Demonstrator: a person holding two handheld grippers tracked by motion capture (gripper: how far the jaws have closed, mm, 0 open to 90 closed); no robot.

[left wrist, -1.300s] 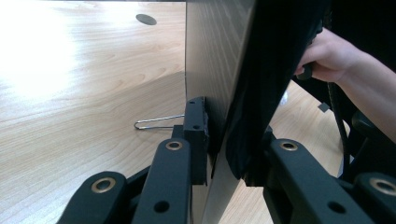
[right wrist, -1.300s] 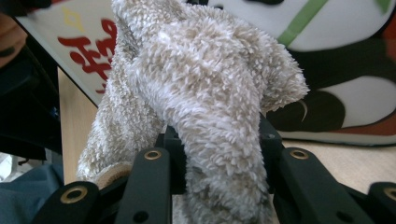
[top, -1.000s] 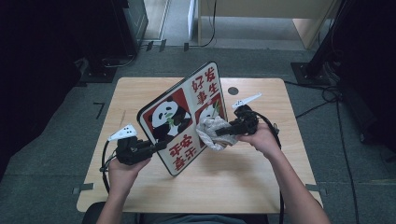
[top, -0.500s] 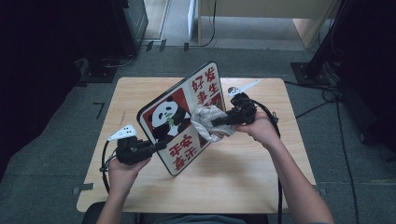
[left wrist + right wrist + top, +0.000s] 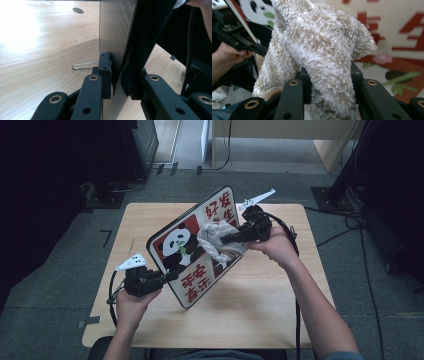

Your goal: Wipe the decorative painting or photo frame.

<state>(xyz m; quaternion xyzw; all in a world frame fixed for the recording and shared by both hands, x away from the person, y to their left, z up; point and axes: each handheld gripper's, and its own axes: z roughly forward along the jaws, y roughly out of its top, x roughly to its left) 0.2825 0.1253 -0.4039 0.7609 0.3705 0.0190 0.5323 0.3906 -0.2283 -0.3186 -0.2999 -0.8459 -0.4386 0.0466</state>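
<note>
Tabletop (image 5: 280, 320): cloth (image 5: 216, 236) between right jaws, against board (image 5: 192, 247).

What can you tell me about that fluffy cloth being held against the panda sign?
The fluffy cloth is a beige, terry-like towel with thick looped pile, bunched into folds. The right gripper is clamped on it, its black jaws pinching one fold, and presses it against the printed face of the panda sign, near the middle beside the panda picture. The sign stands tilted on the wooden table, gripped at its edge by the left gripper.
</note>
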